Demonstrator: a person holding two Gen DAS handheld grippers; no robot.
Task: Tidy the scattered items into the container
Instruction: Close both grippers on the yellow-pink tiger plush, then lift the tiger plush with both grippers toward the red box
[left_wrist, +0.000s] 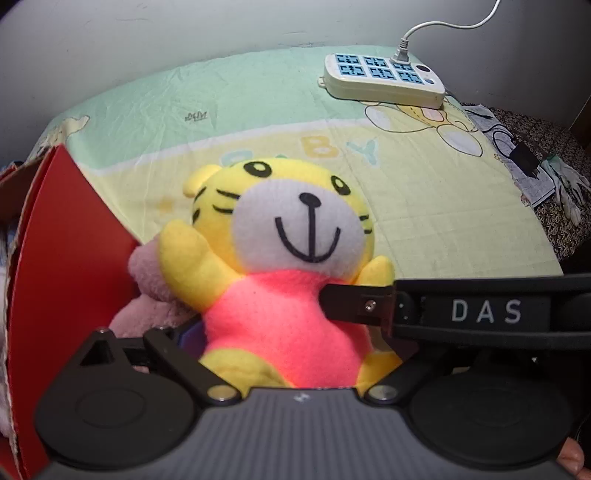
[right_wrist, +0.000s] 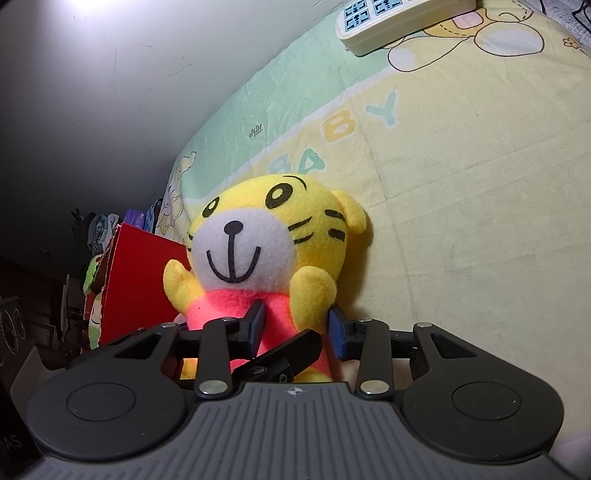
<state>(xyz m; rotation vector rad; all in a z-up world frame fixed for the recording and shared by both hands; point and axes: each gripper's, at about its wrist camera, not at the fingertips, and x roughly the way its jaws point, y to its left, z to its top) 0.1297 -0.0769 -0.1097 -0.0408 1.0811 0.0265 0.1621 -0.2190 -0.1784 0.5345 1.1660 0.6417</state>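
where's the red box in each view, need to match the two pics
Left wrist view: the red box fills the left edge, left of the tiger plush.
Right wrist view: the red box stands lower left, again left of the tiger plush.
Shared landmark: the white power strip on the bed sheet, upper right in both views.

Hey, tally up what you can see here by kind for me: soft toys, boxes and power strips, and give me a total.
soft toys: 2 (yellow tiger plush, pink plush)
red box: 1
power strip: 1
Total: 4
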